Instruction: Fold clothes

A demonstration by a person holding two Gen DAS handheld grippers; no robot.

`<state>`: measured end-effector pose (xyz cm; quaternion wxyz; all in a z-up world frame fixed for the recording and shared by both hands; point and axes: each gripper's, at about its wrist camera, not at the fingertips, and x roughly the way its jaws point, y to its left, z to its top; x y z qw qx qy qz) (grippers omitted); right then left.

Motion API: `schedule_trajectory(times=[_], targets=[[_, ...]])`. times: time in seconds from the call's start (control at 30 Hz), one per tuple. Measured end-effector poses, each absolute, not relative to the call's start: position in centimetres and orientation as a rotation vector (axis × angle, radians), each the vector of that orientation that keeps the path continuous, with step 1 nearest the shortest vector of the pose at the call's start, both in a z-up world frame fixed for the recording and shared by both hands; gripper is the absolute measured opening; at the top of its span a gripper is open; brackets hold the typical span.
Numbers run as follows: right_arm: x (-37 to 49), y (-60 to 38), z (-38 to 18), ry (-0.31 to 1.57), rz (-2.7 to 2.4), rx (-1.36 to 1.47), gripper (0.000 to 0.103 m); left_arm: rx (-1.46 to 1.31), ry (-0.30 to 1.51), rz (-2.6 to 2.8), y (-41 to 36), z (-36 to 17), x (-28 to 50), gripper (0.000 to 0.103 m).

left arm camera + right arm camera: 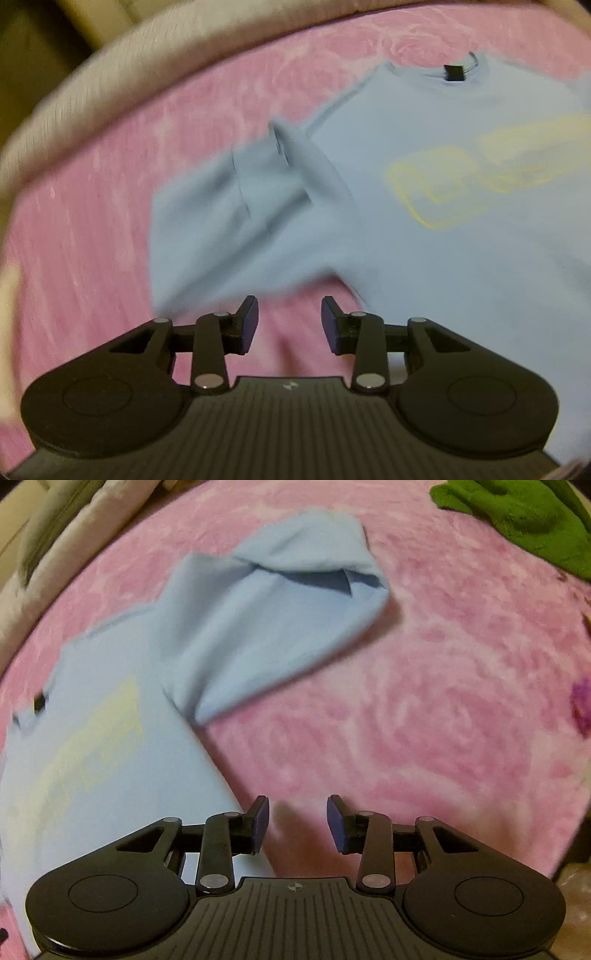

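Note:
A light blue T-shirt (pixel 424 229) with a yellow print lies spread on a pink blanket (pixel 92 240). In the left wrist view its collar with a black label (pixel 453 72) is at the top right, and one sleeve (pixel 221 221) lies rumpled toward the left. My left gripper (pixel 290 325) hovers open just below that sleeve, nothing between its fingers. In the right wrist view the T-shirt (pixel 110 775) fills the left side, with the other sleeve (pixel 280 613) folded loosely toward the top. My right gripper (pixel 298 823) stands open over the blanket beside the shirt's edge, holding nothing.
A green garment (pixel 517 513) lies at the top right of the right wrist view. A beige padded edge (pixel 110 74) borders the pink blanket (pixel 443 701) at the far side. Pale bedding (pixel 55 554) is heaped at the top left.

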<state>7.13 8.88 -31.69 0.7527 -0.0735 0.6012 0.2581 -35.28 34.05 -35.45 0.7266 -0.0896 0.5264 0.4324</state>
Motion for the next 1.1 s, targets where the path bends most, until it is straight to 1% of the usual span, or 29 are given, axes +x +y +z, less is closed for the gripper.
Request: schedule_trajectory(times=[0.13, 0.23, 0.3, 0.33, 0.37, 0.47, 0.53, 0.57, 0.6, 0.63, 0.73, 0.83, 1.0, 1.03, 1.07, 1.1], targets=[[7.1, 10.0, -32.4, 1.326, 0.537, -0.128, 0.039, 0.048, 1.192, 0.929, 37.8, -37.9, -32.8, 0.043], [6.4, 10.4, -33.2, 1.306, 0.504, -0.146, 0.039, 0.199, 1.285, 0.872, 39.6, -41.0, -31.7, 0.042], [5.7, 10.3, -33.4, 1.277, 0.492, -0.154, 0.04, 0.261, 1.286, 0.8, 39.6, -41.7, -32.3, 0.03], [5.4, 10.2, -33.5, 1.268, 0.491, -0.158, 0.041, 0.223, 1.256, 0.815, 39.9, -41.0, -33.1, 0.019], [5.3, 10.2, -33.5, 1.263, 0.489, -0.164, 0.041, 0.182, 1.225, 0.832, 40.3, -40.4, -34.1, 0.016], [5.3, 10.5, -33.7, 1.261, 0.482, -0.177, 0.041, -0.09, 1.065, 1.086, 42.5, -36.5, -39.8, 0.014], [5.7, 10.9, -33.7, 1.276, 0.473, -0.182, 0.041, -0.29, 0.937, 1.308, 43.0, -33.8, -45.5, 0.013], [5.8, 11.3, -33.8, 1.28, 0.468, -0.185, 0.041, -0.385, 0.878, 1.41, 42.8, -32.8, -48.6, 0.012], [5.8, 11.5, -33.9, 1.281, 0.467, -0.189, 0.041, -0.471, 0.834, 1.501, 42.2, -32.4, -51.7, 0.008], [5.7, 11.6, -33.9, 1.28, 0.466, -0.193, 0.041, -0.557, 0.787, 1.589, 41.7, -32.0, -54.7, 0.008], [5.5, 11.8, -34.1, 1.266, 0.475, -0.205, 0.042, -0.765, 0.745, 1.731, 39.5, -33.1, -61.3, 0.008], [5.6, 12.0, -34.3, 1.261, 0.49, -0.211, 0.042, -0.965, 0.685, 1.744, 37.5, -35.2, -64.3, 0.008], [6.2, 12.7, -34.5, 1.288, 0.537, -0.264, 0.043, -0.942, 0.648, 1.775, 37.0, -36.3, -64.0, 0.008], [6.3, 12.8, -34.6, 1.293, 0.55, -0.272, 0.043, -0.938, 0.65, 1.781, 37.2, -36.5, -64.0, 0.01], [6.4, 12.7, -34.6, 1.295, 0.562, -0.275, 0.044, -0.939, 0.691, 1.783, 37.4, -36.9, -63.9, 0.018], [6.4, 12.5, -34.6, 1.296, 0.575, -0.272, 0.044, -0.924, 0.746, 1.78, 37.5, -37.5, -63.6, 0.022]])
